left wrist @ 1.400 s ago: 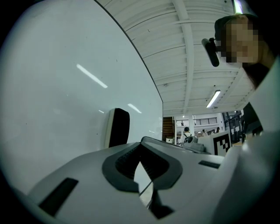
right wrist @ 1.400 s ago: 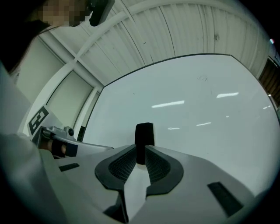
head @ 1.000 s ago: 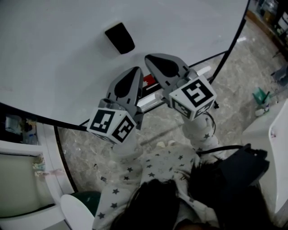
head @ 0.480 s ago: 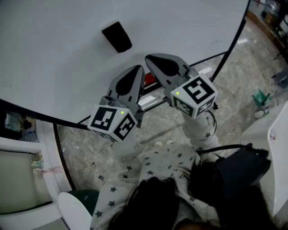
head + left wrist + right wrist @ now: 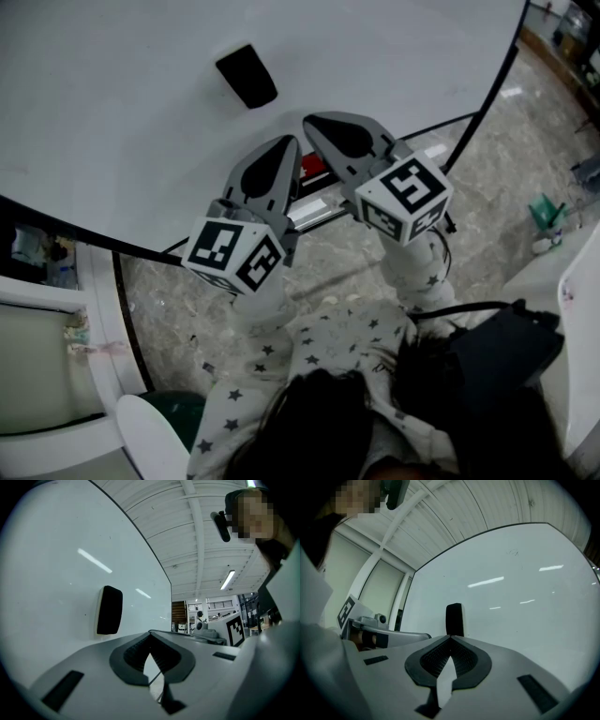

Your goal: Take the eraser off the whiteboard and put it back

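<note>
A black eraser (image 5: 247, 75) clings to the whiteboard (image 5: 112, 122), above and to the left of both grippers. My left gripper (image 5: 284, 147) and right gripper (image 5: 314, 122) are held side by side just in front of the board's lower edge, both shut with nothing between the jaws. Neither one touches the eraser. In the left gripper view the eraser (image 5: 109, 610) sits up and left of the closed tips of the left gripper (image 5: 150, 637). In the right gripper view the eraser (image 5: 454, 619) stands just above the closed tips of the right gripper (image 5: 450, 639).
A marker ledge (image 5: 319, 208) runs along the board's bottom edge, with a red item (image 5: 311, 170) on it between the grippers. Stone floor (image 5: 487, 187) lies to the right, with a green object (image 5: 544, 202) on it. A black bag (image 5: 497, 352) hangs at the person's right side.
</note>
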Motion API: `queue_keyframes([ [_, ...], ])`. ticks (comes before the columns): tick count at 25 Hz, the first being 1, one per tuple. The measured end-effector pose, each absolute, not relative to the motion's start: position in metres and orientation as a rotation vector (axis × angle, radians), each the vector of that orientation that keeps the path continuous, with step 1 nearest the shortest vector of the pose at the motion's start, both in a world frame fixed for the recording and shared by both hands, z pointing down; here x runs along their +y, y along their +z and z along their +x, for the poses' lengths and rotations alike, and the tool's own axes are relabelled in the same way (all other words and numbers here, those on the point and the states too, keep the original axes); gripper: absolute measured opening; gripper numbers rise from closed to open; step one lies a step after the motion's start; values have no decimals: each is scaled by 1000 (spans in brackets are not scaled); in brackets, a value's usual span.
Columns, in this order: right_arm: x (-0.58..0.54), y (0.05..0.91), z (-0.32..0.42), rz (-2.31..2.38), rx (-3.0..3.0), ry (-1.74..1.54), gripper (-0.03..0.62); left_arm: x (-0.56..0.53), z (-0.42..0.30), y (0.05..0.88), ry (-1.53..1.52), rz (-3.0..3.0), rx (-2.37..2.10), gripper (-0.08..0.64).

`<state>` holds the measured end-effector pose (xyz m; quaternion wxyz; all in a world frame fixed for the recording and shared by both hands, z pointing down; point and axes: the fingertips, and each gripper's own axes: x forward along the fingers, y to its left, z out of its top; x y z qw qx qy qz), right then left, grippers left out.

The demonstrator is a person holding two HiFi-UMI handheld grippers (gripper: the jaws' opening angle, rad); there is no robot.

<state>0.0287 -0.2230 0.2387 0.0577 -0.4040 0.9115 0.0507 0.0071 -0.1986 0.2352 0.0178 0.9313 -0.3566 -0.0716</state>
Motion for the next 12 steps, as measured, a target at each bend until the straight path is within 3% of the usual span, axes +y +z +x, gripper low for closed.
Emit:
queue_keyframes([
  [12,-221,239,35,-1199,2773,155,8,-195,16,232,-210,2909,-1119,2],
])
